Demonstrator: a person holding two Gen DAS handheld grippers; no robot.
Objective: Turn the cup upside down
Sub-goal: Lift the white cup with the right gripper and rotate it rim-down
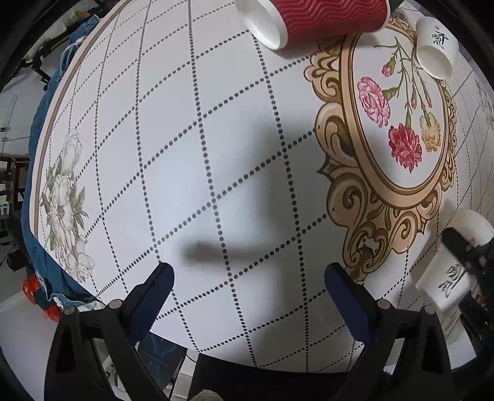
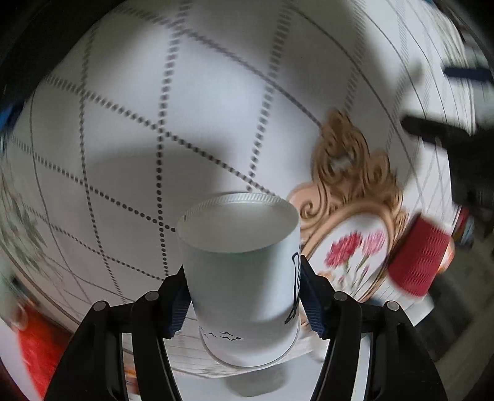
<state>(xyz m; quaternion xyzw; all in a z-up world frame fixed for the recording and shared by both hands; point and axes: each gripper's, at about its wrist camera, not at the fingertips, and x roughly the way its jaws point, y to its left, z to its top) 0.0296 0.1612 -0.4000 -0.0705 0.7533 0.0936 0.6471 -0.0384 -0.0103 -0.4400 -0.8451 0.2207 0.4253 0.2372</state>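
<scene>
My right gripper (image 2: 245, 277) is shut on a white paper cup (image 2: 244, 277) with black writing, held above the table with its flat base pointing away from the camera. The same cup shows at the right edge of the left wrist view (image 1: 447, 277), between the right gripper's dark fingers (image 1: 463, 246). My left gripper (image 1: 248, 287) is open and empty, hovering over the patterned tablecloth (image 1: 200, 154).
A red ribbed cup (image 1: 324, 18) lies on its side at the far edge; it also shows in the right wrist view (image 2: 416, 259). Another white cup (image 1: 435, 49) lies on its side by the flower medallion (image 1: 398, 123). The table edge runs along the left.
</scene>
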